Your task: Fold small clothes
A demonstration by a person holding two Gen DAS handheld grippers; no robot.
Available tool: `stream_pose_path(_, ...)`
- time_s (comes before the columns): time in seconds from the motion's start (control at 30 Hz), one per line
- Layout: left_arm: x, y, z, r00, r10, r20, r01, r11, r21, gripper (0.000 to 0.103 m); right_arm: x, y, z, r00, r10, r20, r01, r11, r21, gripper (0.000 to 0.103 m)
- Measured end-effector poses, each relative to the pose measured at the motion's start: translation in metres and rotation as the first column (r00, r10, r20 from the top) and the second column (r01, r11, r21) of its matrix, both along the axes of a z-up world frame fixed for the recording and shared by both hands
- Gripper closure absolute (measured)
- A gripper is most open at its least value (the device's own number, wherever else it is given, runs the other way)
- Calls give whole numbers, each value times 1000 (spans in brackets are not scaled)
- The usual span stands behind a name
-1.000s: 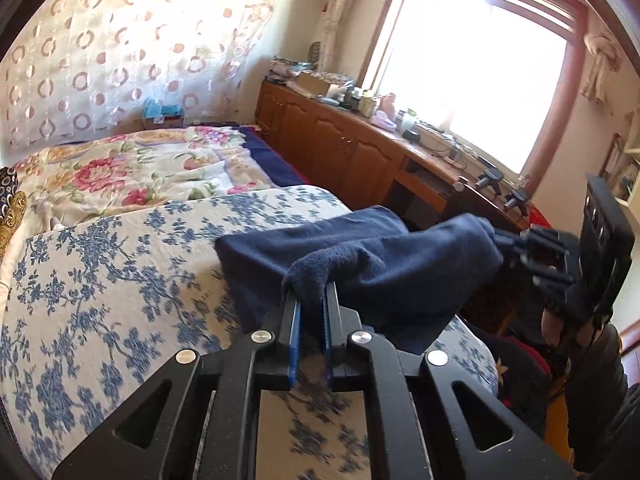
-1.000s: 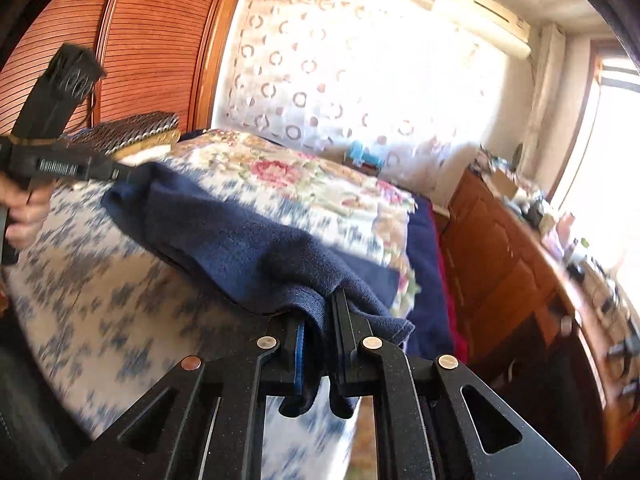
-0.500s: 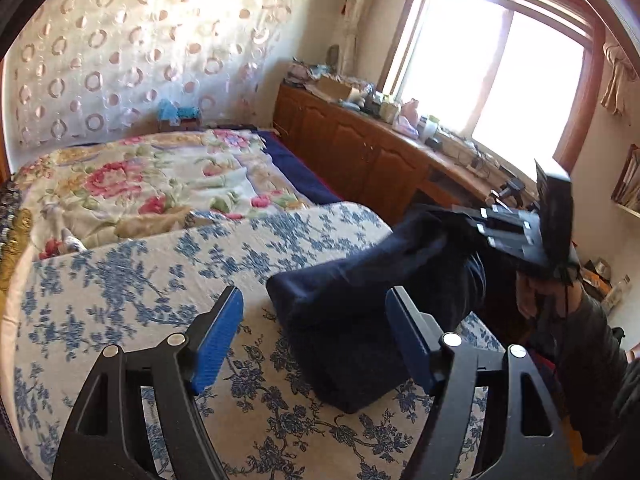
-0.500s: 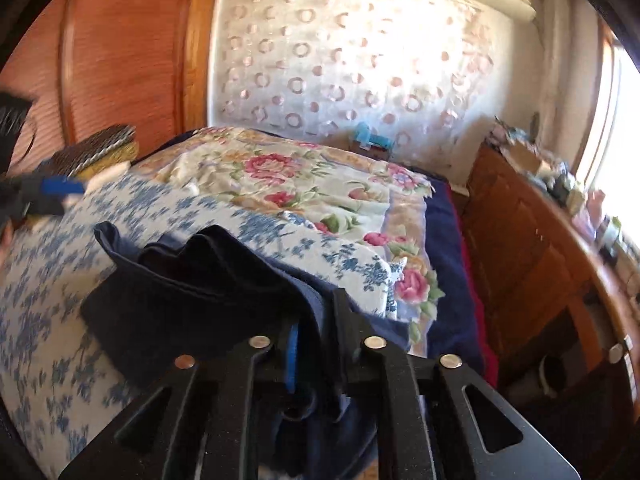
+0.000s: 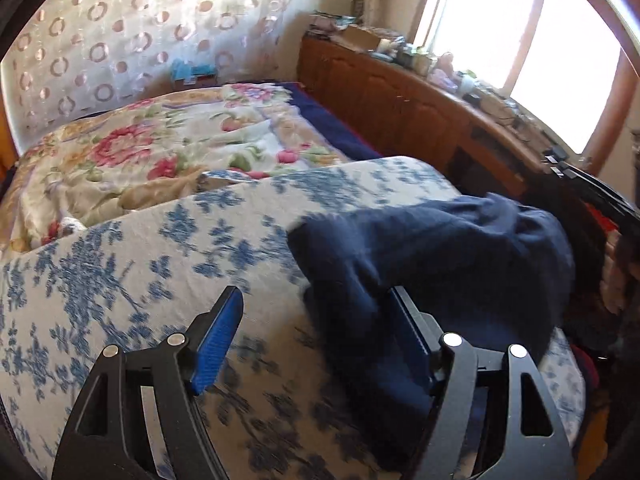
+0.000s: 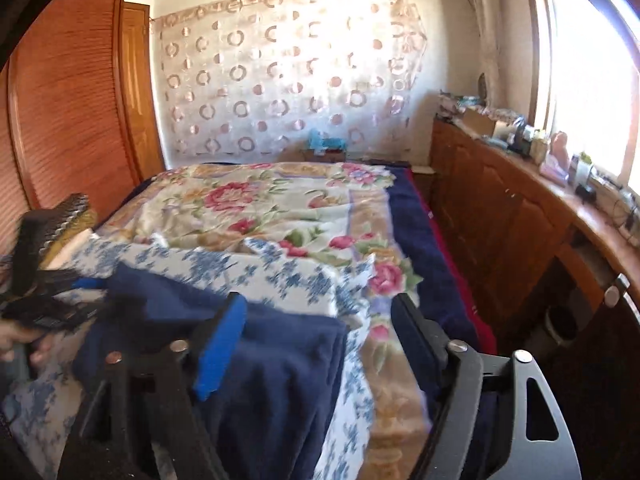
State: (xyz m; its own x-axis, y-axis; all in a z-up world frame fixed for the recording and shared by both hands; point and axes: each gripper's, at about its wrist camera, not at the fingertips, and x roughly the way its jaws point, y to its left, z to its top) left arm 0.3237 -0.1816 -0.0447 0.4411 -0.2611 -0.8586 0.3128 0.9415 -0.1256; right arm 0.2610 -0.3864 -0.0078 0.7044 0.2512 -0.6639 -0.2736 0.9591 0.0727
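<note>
with both sets of jaws spread wide, the navy garment [image 5: 440,264] lies loose on the blue-flowered cloth [image 5: 160,264] that covers the near end of the bed, bunched toward that cloth's right edge in the left wrist view. the left gripper [image 5: 316,336] has opened within the last second; its blue pad [image 5: 218,340] hangs over bare flowered cloth, while the dark right finger sits just beside or against a fold of the garment, and blur keeps me from telling whether they touch. nothing is pinched there. the right gripper [image 6: 320,340] has just been opening too: the garment's folded end [image 6: 272,368] lies between its fingers, nearer the blue pad [image 6: 220,352], with a clear gap on the other side, so the pads do not press it. in the right wrist view the garment drapes over the near edge of the flowered cloth, and the left gripper shows at the far left of that view as a dark blurred shape with a hand [image 6: 20,344] on it. behind, a rose-patterned quilt [image 6: 272,208] covers the rest of the bed, a wooden cabinet [image 6: 500,216] runs under the window along the right side, and a curtain with rings [image 6: 288,76] hangs on the far wall.
</note>
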Motion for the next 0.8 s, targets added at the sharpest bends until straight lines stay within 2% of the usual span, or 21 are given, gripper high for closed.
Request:
stream_pose_path(0.1,6,8,-7,999,43,19,-43,998,36,28,-7,-4,-9,998,17,-57,-16,1000,20,25)
stream_pose_path(0.23,8,15,-9,998,60,-11,-60,998,2,28,-2,-4,-31,990,9,-138,-4,999,39,25)
stream_pose_path(0.43,-4,15,1,999,31,-33,-33,998,-58,28,13,-7,-53,972,18,-234,6,995,102,25)
stream_pose_path(0.53,-6,10,-5,997,3,-78,-10,995,-95,28,24,-12,-56,958,22,-287,18,991,136,25)
stream_pose_path(0.7,-5,2,-14,992,-15,-123,-1,992,-128,29,32,-19,-52,954,32,-299,21,984,174,25)
stream_pose_path(0.8,-7,-1,-14,993,-19,-119,3,990,-138,33,33,-20,-59,941,51,-335,18,979,202,28)
